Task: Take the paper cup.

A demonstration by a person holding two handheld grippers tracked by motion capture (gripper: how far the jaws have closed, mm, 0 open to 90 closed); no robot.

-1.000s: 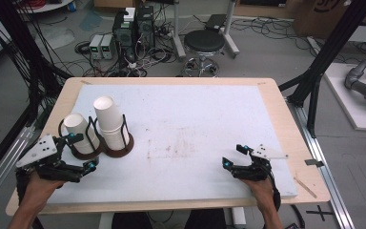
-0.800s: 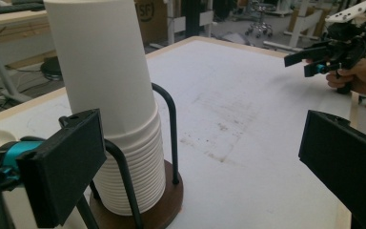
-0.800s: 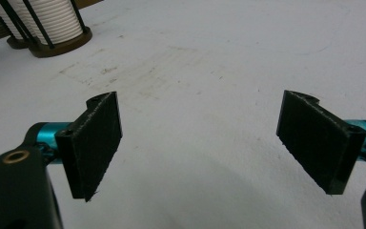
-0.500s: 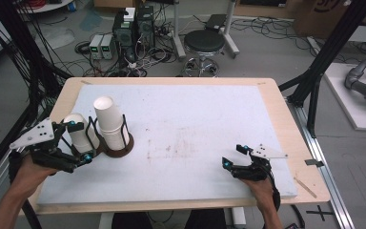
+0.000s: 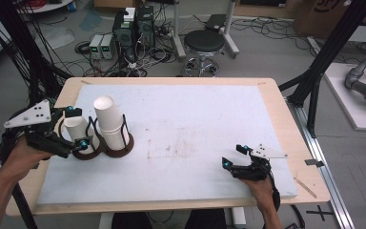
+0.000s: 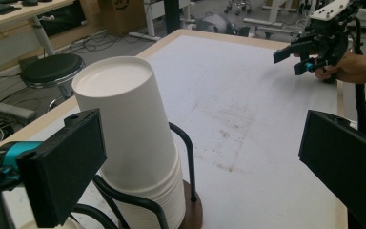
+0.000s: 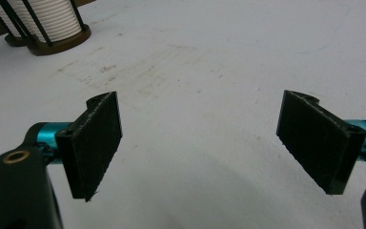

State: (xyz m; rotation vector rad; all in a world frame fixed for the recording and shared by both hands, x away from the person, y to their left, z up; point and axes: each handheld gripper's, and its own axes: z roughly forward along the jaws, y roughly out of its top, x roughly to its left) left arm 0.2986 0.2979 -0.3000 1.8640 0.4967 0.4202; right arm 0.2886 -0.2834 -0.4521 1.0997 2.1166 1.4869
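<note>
Over at the left edge of the surface (image 5: 181, 109), the left gripper (image 5: 76, 128) has its jaws set on either side of a single white cup (image 5: 77, 130). That cup sits in the left ring of a dark wire holder (image 5: 106, 149). Whether the pads press on the cup or merely flank it, I cannot tell; the high view is too small. In the left gripper view the jaws stand wide apart, with the taller stack (image 6: 133, 143) of upturned cups rising between them farther off, inside its black wire loop on the brown base. The stack fills the holder's right ring, just beside the single cup.

Well apart from all this, the right gripper (image 5: 236, 156) rests low near the front right part of the surface, held by a hand (image 5: 261, 187) that comes in from the bottom. Its jaws are spread wide with nothing between them; the right gripper view shows bare white surface, faintly stained, between the two black pads (image 7: 96, 143). The holder's base shows at that view's top left corner.
</note>
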